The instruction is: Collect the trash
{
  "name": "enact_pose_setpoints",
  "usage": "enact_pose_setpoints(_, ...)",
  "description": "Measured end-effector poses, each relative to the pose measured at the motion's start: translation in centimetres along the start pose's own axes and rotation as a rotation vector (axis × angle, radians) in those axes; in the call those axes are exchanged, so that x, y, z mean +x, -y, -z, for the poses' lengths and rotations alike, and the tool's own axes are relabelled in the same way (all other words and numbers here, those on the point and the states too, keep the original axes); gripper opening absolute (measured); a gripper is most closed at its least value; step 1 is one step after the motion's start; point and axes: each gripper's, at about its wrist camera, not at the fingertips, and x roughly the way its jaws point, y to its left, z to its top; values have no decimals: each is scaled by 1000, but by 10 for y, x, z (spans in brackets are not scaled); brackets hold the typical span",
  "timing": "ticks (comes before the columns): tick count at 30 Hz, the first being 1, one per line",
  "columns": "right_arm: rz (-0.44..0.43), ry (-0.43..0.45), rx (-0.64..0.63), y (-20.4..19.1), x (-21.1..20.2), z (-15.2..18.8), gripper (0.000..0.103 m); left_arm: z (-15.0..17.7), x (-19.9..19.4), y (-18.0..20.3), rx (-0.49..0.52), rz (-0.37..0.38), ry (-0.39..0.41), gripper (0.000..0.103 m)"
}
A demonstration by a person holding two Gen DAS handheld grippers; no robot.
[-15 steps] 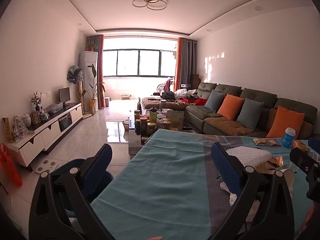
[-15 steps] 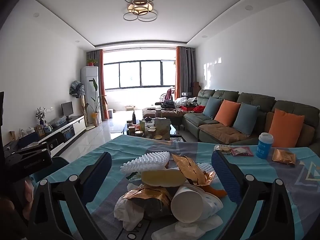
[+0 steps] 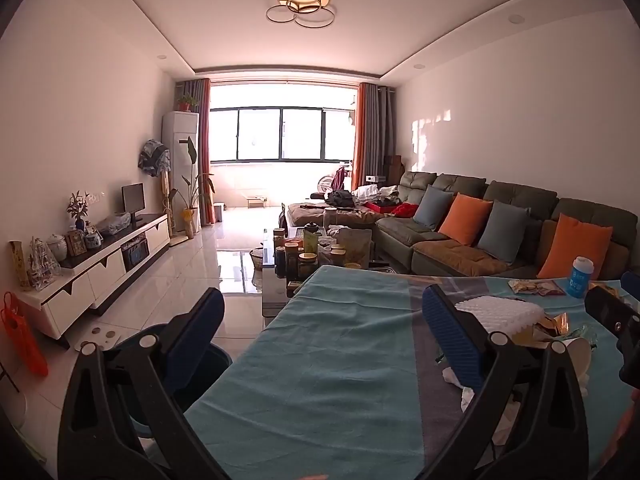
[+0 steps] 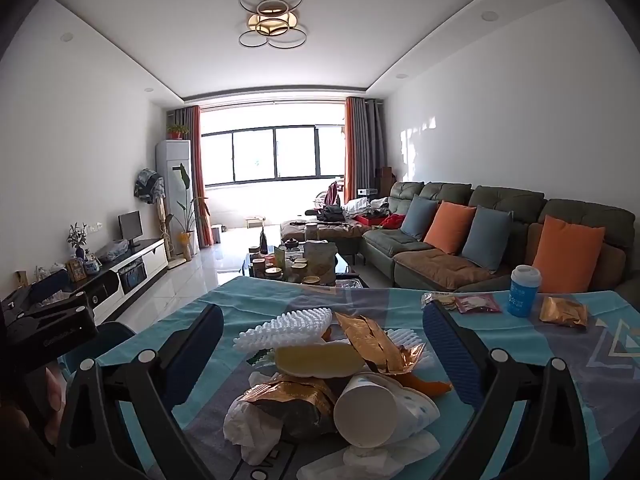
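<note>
Left gripper (image 3: 320,336), a black-framed two-finger tool with ribbed blue pads (image 3: 450,340), is held with its jaws spread wide and nothing between them. It is pointed slightly below level, over the left part of the table. One finger is seen beyond the table's left edge; the other is seen above the cloth.

Right gripper (image 4: 322,344), of the same black frame and blue pads (image 4: 448,352), is likewise held wide open and slightly nose-down, nothing being pressed by either pad.

Each tool is seen at the edge of the other's view. A hand (image 4: 54,396) is partly seen at the lower left of the right wrist view, behind the left tool's body.
</note>
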Motion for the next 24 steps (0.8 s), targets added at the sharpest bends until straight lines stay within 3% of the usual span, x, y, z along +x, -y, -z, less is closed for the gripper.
enact_pose_setpoints(24, -9, 4, 1, -2, 0, -4, 96, -2, 0, 3, 4, -4, 10, 97)
